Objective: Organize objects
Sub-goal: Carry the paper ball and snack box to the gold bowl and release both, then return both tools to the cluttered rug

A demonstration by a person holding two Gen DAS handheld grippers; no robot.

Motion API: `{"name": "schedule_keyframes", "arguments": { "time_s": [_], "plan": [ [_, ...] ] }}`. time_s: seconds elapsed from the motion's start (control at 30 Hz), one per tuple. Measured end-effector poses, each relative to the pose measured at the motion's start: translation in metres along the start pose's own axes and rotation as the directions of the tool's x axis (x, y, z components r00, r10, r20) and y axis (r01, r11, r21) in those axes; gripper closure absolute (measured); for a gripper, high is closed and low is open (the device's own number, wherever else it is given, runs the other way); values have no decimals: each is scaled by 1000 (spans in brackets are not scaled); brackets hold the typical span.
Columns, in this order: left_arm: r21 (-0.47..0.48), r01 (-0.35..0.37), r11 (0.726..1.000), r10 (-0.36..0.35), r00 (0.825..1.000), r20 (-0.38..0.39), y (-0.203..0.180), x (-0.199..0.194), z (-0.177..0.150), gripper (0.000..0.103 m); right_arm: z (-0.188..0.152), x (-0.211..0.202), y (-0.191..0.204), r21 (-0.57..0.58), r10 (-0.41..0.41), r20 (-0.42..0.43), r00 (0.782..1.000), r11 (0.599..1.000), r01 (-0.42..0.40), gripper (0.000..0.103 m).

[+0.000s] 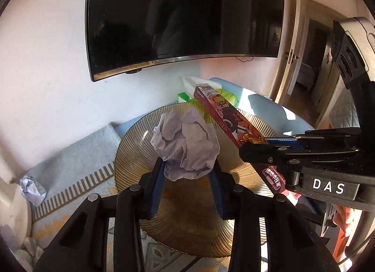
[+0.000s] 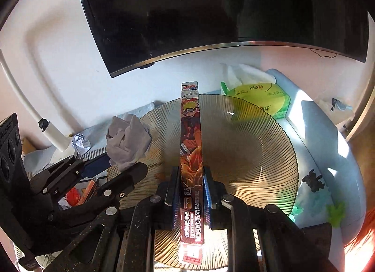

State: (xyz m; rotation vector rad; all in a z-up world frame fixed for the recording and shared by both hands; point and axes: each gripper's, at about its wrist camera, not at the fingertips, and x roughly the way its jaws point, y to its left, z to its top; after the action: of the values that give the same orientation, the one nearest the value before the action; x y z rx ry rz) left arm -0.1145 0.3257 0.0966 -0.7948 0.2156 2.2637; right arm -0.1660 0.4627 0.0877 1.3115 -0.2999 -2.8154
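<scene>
We see an amber ribbed glass plate (image 2: 257, 155), a pale lilac-grey crumpled paper (image 1: 185, 148), a red-and-orange cartoon-printed pen box (image 2: 191, 136), a yellow-green tissue pack (image 2: 260, 98), and a light blue cloth (image 1: 77, 155) with grey stripes.

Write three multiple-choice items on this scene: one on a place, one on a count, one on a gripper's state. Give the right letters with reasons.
1. Where is the green tissue pack?
A. Inside the glass plate
B. Beyond the plate's far rim, near the wall
C. In the left gripper

2. How many crumpled paper balls show in the left wrist view?
A. One
B. Two
C. Four

3. What is the right gripper doing?
A. Hanging open
B. Shut on paper
C. Shut on the long pen box

Key: 1 B, the pack sits behind the ribbed glass plate. 2 B, one paper ball sits in the left gripper, another paper ball lies on the blue mat. 3 C, both pads press the pen box.
</scene>
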Motion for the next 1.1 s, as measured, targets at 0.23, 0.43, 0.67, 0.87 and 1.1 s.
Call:
{"name": "schedule_keyframes", "arguments": {
  "time_s": [0.23, 0.43, 0.67, 0.87, 1.1],
  "plan": [
    [95, -68, 993, 69, 998, -11, -15, 8, 2, 9, 5, 11, -7, 20, -50, -31, 998, 999, 50, 54],
    [120, -117, 986, 111, 993, 50, -10, -21, 1, 0, 9, -3, -7, 0, 20, 19, 1000, 1000, -20, 0],
    [25, -95, 995, 94, 994, 48, 15, -58, 9, 0, 6, -25, 14, 52, 132, 22, 991, 990, -133, 0],
    [-21, -105, 994, 106, 993, 47, 41, -117, 15, 0, 2, -68, 39, 100, 217, 71, 974, 970, -223, 0],
    [-53, -254, 966, 259, 960, 109, 84, -231, 5, 0, -15, -109, 107, 14, 300, 103, 948, 953, -303, 0]
  ]
}}
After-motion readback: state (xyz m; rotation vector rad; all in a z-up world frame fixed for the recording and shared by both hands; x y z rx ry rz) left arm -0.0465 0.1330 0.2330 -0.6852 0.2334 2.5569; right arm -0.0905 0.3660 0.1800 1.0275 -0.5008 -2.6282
